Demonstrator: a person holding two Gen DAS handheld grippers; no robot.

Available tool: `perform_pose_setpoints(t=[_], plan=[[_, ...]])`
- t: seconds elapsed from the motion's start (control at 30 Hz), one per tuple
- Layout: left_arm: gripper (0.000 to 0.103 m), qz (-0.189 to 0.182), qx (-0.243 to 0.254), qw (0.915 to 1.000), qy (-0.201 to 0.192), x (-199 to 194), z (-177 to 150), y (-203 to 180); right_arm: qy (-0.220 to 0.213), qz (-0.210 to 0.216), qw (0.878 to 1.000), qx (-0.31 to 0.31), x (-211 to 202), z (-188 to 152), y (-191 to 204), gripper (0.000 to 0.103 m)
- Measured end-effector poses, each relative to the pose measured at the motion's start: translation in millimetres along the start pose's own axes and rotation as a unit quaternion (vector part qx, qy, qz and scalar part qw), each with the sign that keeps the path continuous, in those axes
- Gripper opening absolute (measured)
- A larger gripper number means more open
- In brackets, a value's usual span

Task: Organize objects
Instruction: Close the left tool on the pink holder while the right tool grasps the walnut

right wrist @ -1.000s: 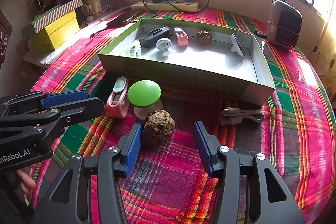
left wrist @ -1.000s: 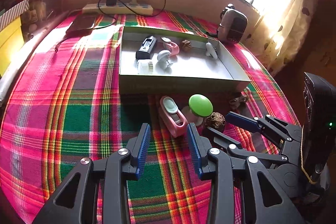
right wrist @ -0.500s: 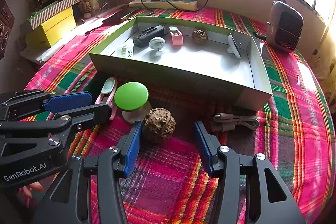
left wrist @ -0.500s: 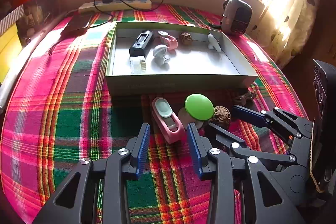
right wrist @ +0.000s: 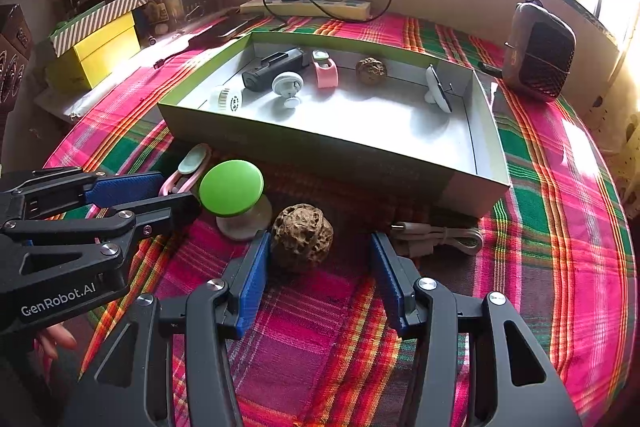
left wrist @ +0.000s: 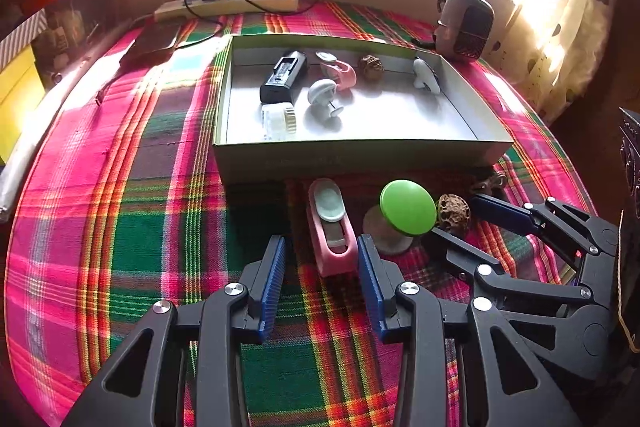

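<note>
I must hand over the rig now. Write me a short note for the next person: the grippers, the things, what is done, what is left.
Left gripper: open, its fingers around the near end of the pink clip.
Right gripper: open, around the walnut.
Done: six small things lie in the box.
Left on the cloth: pink clip, green knob, walnut, white cable. Nothing gripped yet.

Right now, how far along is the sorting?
Done: six items lie in the box, among them a walnut. In hand: nothing yet; the open left gripper straddles the pink clip, the open right gripper the loose walnut. Left: those, the green knob and the cable.
</note>
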State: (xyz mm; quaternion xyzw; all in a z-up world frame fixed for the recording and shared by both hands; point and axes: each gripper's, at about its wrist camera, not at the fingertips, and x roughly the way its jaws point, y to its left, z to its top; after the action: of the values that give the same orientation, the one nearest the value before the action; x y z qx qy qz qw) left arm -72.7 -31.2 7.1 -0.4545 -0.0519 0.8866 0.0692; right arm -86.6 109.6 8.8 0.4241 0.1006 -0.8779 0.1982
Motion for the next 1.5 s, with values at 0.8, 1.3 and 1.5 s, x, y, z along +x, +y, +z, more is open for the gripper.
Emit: perform_pose_setpoints(t=[0.8,1.3,1.5], plan=[[0.035,0.012,0.020,0.9996,-0.013,9.7,13.5,6.5,0.001,-0.003,1.000,0.005,6.7,7.3,-7.2,0.053],[0.033,0.030,0.037,0.9986,-0.020,10.1,11.5,3.2,0.001,-0.003,1.000,0.005,7.0,7.5,-6.3,0.053],[0.024,0.034,0.034,0.9986,-0.021,9.7,11.5,5.2,0.001,-0.003,1.000,0.005,6.8,7.4,-5.8,0.053]])
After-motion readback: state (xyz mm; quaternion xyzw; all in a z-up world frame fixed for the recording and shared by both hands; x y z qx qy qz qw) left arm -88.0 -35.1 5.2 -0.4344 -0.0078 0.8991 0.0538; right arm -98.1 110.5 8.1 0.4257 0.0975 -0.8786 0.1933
